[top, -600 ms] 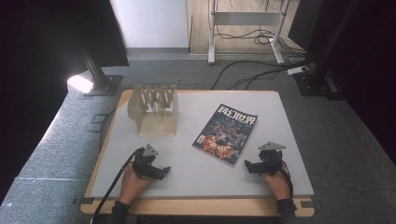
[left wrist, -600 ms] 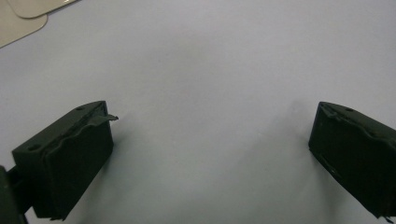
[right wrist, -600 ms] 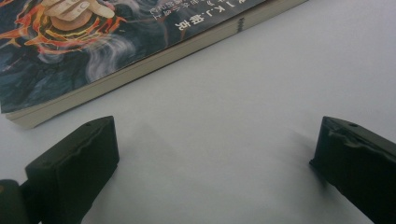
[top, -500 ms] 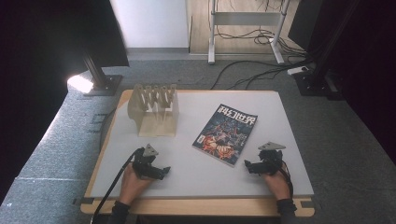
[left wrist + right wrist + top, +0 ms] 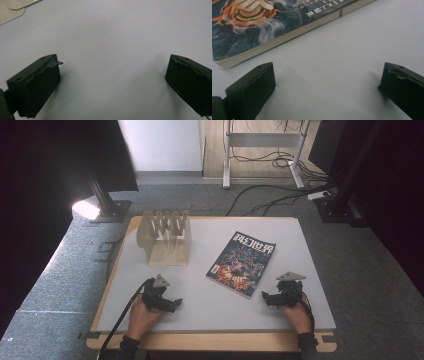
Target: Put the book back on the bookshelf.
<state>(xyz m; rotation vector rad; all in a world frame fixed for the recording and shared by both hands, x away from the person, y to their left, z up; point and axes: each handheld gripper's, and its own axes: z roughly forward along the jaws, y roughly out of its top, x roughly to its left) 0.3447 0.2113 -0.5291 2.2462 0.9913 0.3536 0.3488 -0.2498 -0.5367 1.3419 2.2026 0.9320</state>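
A magazine (image 5: 242, 263) with a dark illustrated cover lies flat on the white table (image 5: 210, 285), right of centre; its spine and lower corner (image 5: 282, 27) lie just ahead of the right gripper's jaws. My right gripper (image 5: 267, 299) rests on the table at the front right, open, with bare tabletop between its jaws (image 5: 327, 82). My left gripper (image 5: 176, 304) rests at the front left, open too, nothing between its jaws (image 5: 112, 80). A pale wooden slotted rack (image 5: 165, 237) stands upright at the back left.
A wooden border runs along the table's front edge (image 5: 210, 340). A lamp on a black stand (image 5: 102, 207) sits on the floor beyond the back left corner. Cables (image 5: 270, 200) and a desk frame lie on the floor behind the table.
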